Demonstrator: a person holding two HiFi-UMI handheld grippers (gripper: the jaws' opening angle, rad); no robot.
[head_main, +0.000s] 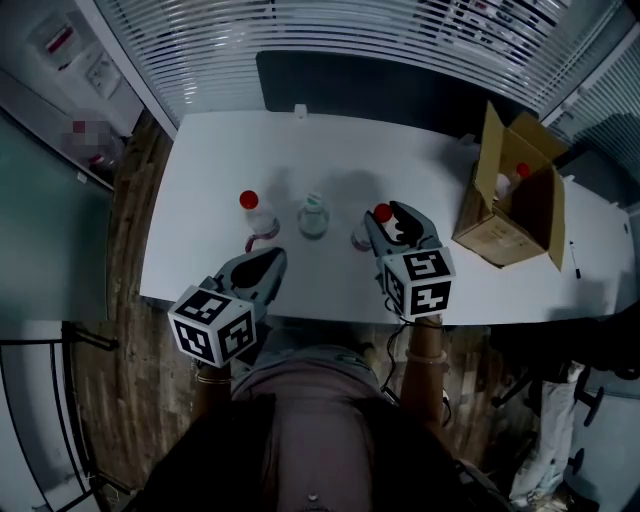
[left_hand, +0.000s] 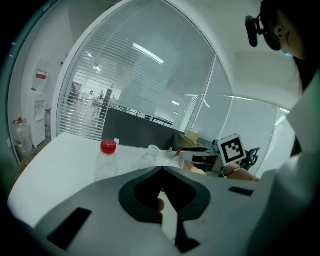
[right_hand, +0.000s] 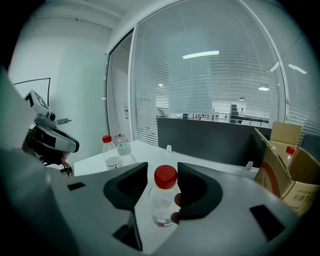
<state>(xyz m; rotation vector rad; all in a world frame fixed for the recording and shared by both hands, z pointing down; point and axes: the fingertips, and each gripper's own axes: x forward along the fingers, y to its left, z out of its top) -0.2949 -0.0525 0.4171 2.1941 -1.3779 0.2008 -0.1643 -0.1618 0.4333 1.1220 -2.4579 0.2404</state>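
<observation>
While left fingers (left_hand: 132, 200) press together, right fingers (right_hand: 200, 192) straddle a bottle (right_hand: 162, 199) — partly hidden overhead.

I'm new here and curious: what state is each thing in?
Left hand-held gripper: jaws shut, empty.
Right hand-held gripper: jaws open.
Red-capped clear plastic bottle between its jaws: upright, capped.
Brown cardboard box: flaps open.
Other red-capped bottle: upright, capped.
Pale-capped clear bottle: upright, capped.

We see a white table (head_main: 330, 150): a red-capped bottle (head_main: 381, 213) stands between our right gripper's (head_main: 398, 222) jaws, a second red-capped bottle (head_main: 256, 215) just beyond our left gripper (head_main: 262, 262), a white-capped bottle (head_main: 314, 215) between both, and a cardboard box (head_main: 510, 200) right of both.
</observation>
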